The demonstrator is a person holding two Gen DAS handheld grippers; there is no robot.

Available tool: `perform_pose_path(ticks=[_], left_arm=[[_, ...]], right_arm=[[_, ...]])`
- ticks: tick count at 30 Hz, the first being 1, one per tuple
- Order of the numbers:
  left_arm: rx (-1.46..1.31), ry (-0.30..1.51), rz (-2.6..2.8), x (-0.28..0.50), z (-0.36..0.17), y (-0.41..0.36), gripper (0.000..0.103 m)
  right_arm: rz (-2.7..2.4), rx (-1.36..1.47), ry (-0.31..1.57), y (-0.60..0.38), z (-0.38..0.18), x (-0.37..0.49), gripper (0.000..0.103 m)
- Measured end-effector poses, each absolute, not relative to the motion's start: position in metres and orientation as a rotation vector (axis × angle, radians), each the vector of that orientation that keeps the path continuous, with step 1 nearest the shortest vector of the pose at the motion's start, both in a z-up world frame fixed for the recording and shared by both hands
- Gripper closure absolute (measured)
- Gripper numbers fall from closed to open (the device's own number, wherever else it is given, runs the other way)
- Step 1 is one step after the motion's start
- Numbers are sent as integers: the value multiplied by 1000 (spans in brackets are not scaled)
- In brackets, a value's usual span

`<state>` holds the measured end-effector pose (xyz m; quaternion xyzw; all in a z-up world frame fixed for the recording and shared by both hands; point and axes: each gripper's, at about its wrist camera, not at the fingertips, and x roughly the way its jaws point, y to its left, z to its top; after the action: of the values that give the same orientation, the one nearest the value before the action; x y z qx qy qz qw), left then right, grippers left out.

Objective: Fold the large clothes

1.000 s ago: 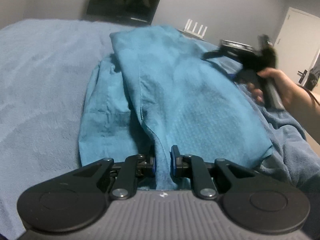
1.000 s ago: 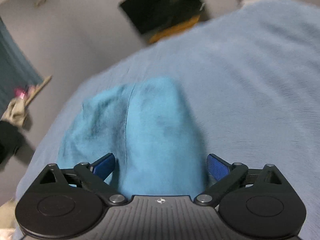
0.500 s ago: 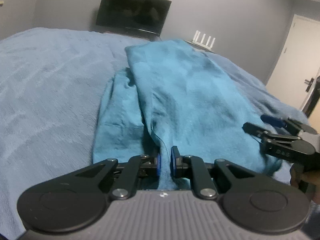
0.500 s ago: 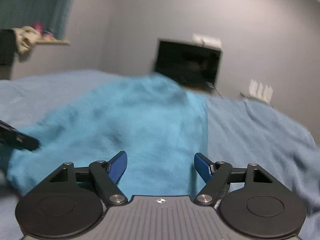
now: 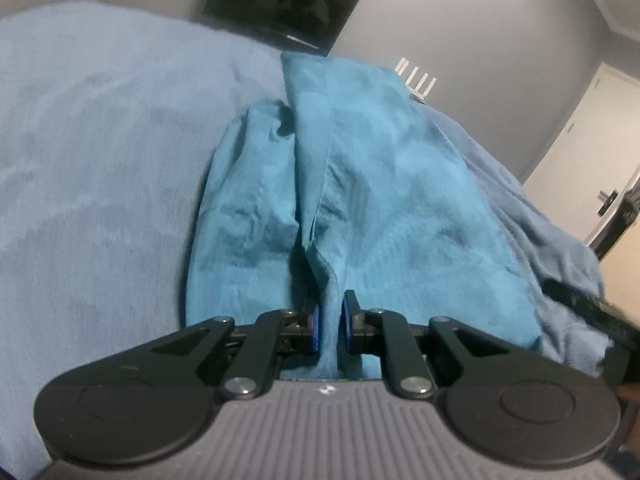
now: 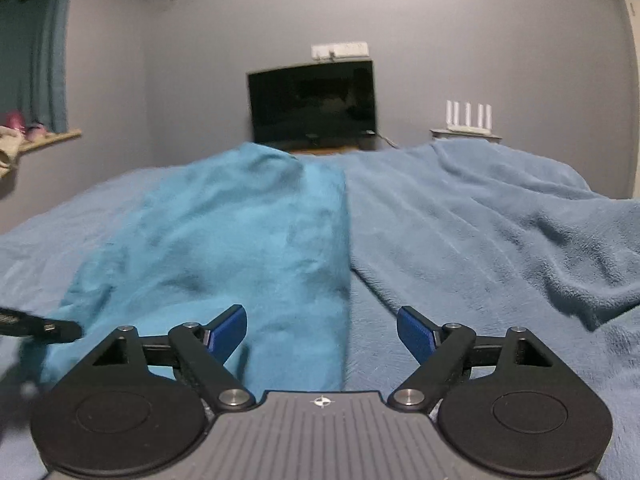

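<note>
- Teal garment (image 5: 384,208) was lying lengthwise on the blue fleece blanket (image 5: 100,168), far end toward the TV (image 5: 280,4), already doubled into a long narrow strip with one layer lapped over another.
- So probably about halfway: lengthwise fold done, crosswise fold toward the TV not yet made.
- Left gripper (image 5: 329,322) was pinched tight on the near hem of the garment, cloth squeezed between the blue pads (image 5: 316,328).
- Right gripper (image 6: 322,334) was low over the garment's near right corner, on the side away from the TV, jaws wide and opening a bit more, right edge of the cloth under the gap but neither pad touching it.
- Underlayer was sticking out rumpled on the left of the garment, so edges weren't lined up great.
- Left to do, by the look of it: grab that right corner, carry both near corners toward the TV end, flatten.
- Router (image 6: 468,118) to the right of the TV, nothing to do with the job.
</note>
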<state>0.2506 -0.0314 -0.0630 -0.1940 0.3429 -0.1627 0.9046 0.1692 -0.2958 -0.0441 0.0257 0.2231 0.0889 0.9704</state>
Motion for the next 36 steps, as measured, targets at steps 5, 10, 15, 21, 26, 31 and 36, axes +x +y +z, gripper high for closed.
perform_pose_path(ticks=[5, 10, 15, 21, 26, 31, 36], left_arm=[[-422, 740, -343, 244, -61, -31, 93], [-386, 747, -348, 240, -61, -33, 91], [-369, 770, -335, 240, -68, -32, 83], [-325, 722, -311, 231, -57, -33, 75], [-314, 580, -258, 217, -26, -20, 59], [-323, 562, -163, 229, -23, -3, 54], [-267, 777, -46, 245, -67, -1, 55]], right_arm=[[226, -91, 487, -271, -47, 161, 24], [225, -289, 484, -252, -61, 142, 18], [98, -185, 644, -285, -79, 163, 23], [109, -170, 638, -283, -73, 156, 28], [265, -169, 482, -267, -47, 124, 21], [337, -96, 363, -256, -36, 117, 30], [230, -68, 471, -265, -56, 152, 42]])
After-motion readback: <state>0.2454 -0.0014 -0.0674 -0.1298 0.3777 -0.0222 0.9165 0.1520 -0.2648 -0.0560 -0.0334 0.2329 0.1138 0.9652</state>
